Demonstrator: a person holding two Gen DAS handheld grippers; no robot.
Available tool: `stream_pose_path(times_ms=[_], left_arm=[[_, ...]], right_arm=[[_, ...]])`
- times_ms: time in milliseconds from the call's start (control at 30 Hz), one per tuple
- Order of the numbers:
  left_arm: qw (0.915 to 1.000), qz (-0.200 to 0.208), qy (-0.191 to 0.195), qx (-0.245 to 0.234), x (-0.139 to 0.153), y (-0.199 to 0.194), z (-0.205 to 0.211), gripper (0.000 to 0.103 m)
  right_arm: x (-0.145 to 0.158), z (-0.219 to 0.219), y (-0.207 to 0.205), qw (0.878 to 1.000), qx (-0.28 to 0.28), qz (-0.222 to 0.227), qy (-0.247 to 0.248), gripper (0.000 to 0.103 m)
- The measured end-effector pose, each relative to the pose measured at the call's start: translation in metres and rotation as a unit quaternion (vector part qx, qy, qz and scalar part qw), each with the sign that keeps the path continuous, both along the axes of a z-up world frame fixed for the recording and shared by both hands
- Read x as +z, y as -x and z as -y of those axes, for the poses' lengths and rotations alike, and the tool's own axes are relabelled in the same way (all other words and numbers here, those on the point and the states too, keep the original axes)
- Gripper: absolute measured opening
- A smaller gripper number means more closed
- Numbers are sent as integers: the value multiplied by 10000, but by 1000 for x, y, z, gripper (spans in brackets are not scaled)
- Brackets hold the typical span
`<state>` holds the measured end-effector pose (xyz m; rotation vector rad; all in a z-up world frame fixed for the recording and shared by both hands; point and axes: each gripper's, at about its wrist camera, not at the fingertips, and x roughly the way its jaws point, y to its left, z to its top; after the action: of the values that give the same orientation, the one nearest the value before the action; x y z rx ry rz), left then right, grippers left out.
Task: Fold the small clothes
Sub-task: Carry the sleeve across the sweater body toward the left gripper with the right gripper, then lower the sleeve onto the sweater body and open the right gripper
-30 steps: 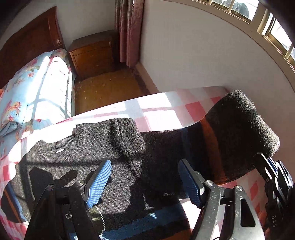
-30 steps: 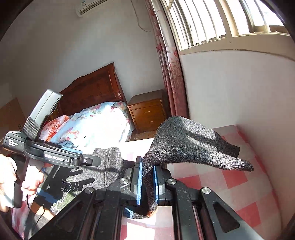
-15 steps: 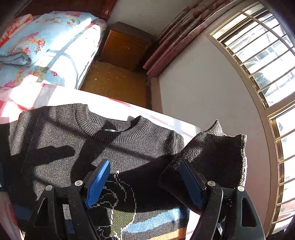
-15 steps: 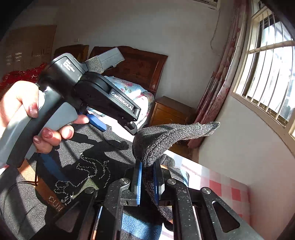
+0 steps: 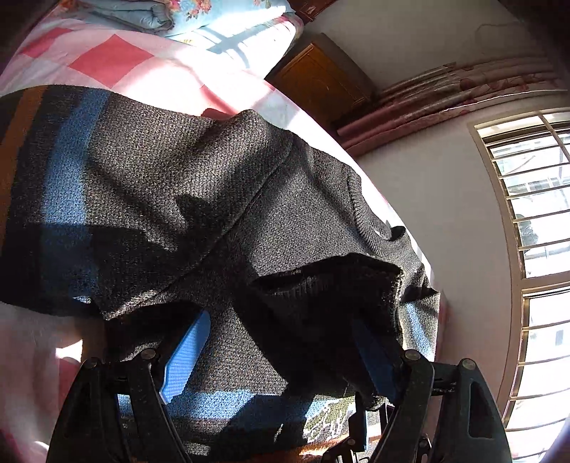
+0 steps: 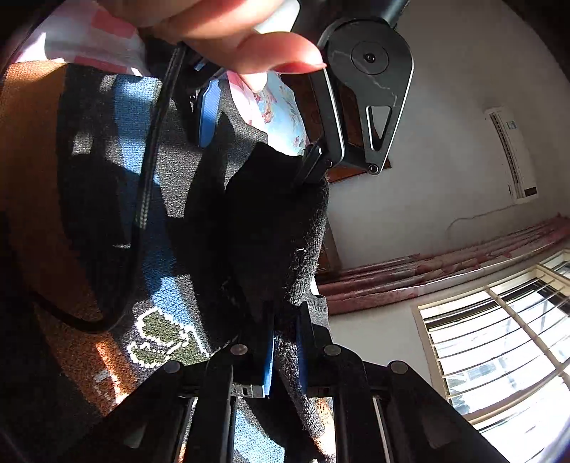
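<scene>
A small dark grey knit sweater with blue and orange stripes lies spread on a pink checked bed cover. My left gripper is open, its blue pads low over the sweater body, with the folded-in sleeve cuff lying between them. My right gripper is shut on the grey sleeve and holds it over the sweater front. The left gripper's body and the hand holding it show in the right wrist view, just beyond the sleeve.
A folded floral quilt lies on the bed beyond the sweater. A wooden nightstand, pink curtains and a barred window stand by the white wall. A black cable hangs across the sweater.
Both views have rotated sharply. My right gripper has carried the sleeve inward over the sweater body. My left gripper has come closer to the sweater, and the sleeve cuff now lies between its pads.
</scene>
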<state>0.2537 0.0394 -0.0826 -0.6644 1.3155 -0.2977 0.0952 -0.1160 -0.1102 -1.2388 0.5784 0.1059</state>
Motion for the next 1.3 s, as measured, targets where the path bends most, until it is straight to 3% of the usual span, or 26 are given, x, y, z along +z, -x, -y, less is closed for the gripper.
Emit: stream_pose_path(times_ms=[67,233,267,300,367,433,500,700,833,933,1000,1067,1133,1200,1267,1300], left_arm=[[9999,30,149,-29,-1,4,-3,83],[9998,66,97,-172,4,15,-1,83],[9997,130,97,-200,6,17,-1,83],[9997,145,62,-188,7,21,-2,83],[9998,117,31,-164,7,28,-5,83],[9998,3,44,-203,4,37,-6,83],[9996,-62,159,-219,0,46,-5,84],[9979,-342,546,111,-4,46,-10,84],[9992,-314,33,254,6,63,-46,87],[9993,-344,-107,132,6,62,-45,87],[9975,-493,-507,-80,10,59,-39,87],[9900,-553,-1258,-327,16,59,-31,87],[9733,-767,-2121,-420,11,56,-23,87],[9642,-1109,-2370,-420,-2,53,-21,81],[9637,-947,-2461,-405,0,52,-18,71],[9640,-1019,-2416,-448,-1,51,-17,72]], right_arm=[[-7,1,1,9998,-38,-17,187,0],[-6,13,13,9993,-77,-183,305,0],[-1,18,16,9996,-70,-139,218,91],[8,23,17,9997,-127,-225,-23,103],[29,35,16,9927,-258,-759,-898,103],[41,49,13,9857,-484,-988,-1277,103],[57,73,3,9577,-856,-1592,-2239,103],[69,109,-9,9039,-1487,-1919,-3522,103],[62,102,-2,8987,-1493,-1956,-3629,103],[56,101,-2,8997,-1408,-2023,-3602,103],[56,99,-3,9000,-1357,-2038,-3605,103],[58,100,-3,8978,-1326,-2047,-3666,103],[59,102,-2,8977,-1338,-2015,-3683,103],[59,106,-3,8951,-1374,-2013,-3734,103],[61,110,-2,8916,-1350,-2011,-3826,103],[62,111,-1,8925,-1334,-1995,-3818,103]])
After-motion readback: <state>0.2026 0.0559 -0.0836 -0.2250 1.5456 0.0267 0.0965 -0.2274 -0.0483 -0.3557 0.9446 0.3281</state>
